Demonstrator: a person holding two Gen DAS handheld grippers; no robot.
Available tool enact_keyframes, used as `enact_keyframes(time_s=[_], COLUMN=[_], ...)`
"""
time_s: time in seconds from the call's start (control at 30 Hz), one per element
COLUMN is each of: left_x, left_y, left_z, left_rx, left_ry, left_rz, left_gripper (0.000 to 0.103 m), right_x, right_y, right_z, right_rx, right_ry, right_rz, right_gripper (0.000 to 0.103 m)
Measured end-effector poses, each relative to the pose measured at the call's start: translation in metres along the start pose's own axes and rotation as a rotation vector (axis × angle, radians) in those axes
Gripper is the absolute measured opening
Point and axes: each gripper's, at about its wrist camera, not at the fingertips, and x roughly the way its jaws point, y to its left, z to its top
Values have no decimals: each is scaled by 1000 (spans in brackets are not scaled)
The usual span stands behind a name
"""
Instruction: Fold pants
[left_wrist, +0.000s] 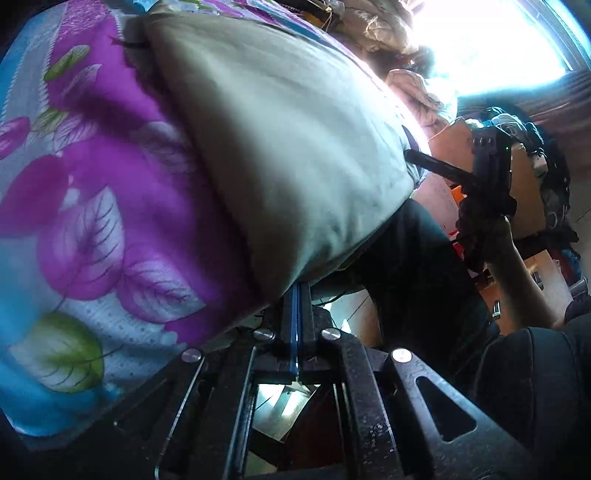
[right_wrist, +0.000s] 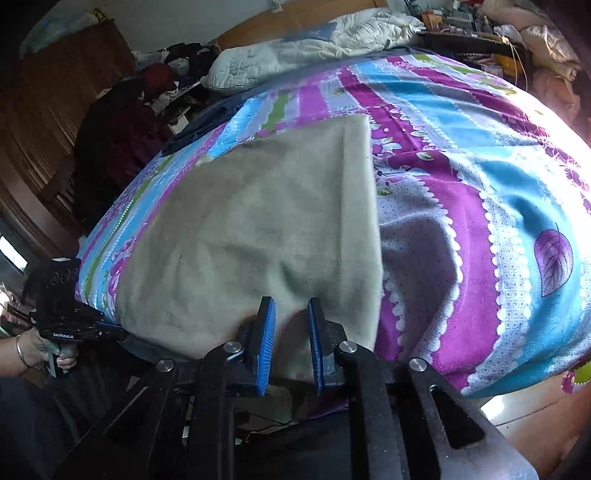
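Folding: pants (right_wrist: 258, 229), grey-green, spread flat on a floral bed (right_wrist: 480, 192), near edge at the bed's near side.
Shape now: a broad, fairly smooth panel with a straight right edge; legs and waistband not told apart; possibly folded once already, judging by the neat rectangle.
Left to do: likely at least one more fold, near edge carried to the far end.
Left gripper (left_wrist: 297, 295): blue pads pressed together, pinching the near corner of the cloth, which runs away from it toward the far side.
Right gripper (right_wrist: 291, 332): jaws apart, blue pads either side of a raised pucker of the near hem; gap visible, cloth between but not squeezed.
Spacing: both tools along the same near edge, well apart, left one at the left corner.
Hand (right_wrist: 61, 356): wraps the left tool's handle.
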Motion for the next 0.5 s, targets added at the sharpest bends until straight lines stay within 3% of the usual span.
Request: enact_keyframes(time_s=[0.07,0.1,0.13,0.2,0.27,0.37,0.4,0.43,0.5], left_x=[-8,-11,-15,-29,-47,-65,-69,-71,-71], left_y=[-3,-3,-3,4,-7,-29,-31,-32,-26], left_z=[-8,-10,-17,-19,-14,4,12,21,41], left_rx=[28,57,67,11,28,56,40,12,-63], left_ry=[32,51,71,81,33,-74,-120,-171,-263], left_rz=[58,174,213,239,227,213,193,185,200], left_gripper=[2,1,0,0,0,8,26,56,82], right_x=[-12,-20,-27,-41,-50,-53,-51,-48,-40], right_y=[-8,-14,-22,-35,-42,-42,-39,-35,-31], right_z=[2,4,6,10,14,22,26,29,36], right_rx=[7,23,46,72,79,106,105,101,101], right_ry=[-23,-39,-55,-92,-114,-139,-142,-144,-144], right_rz=[-39,-54,-68,-115,-150,-100,-73,-55,-6], right_gripper=[20,22,25,30,30,32,35,40,41])
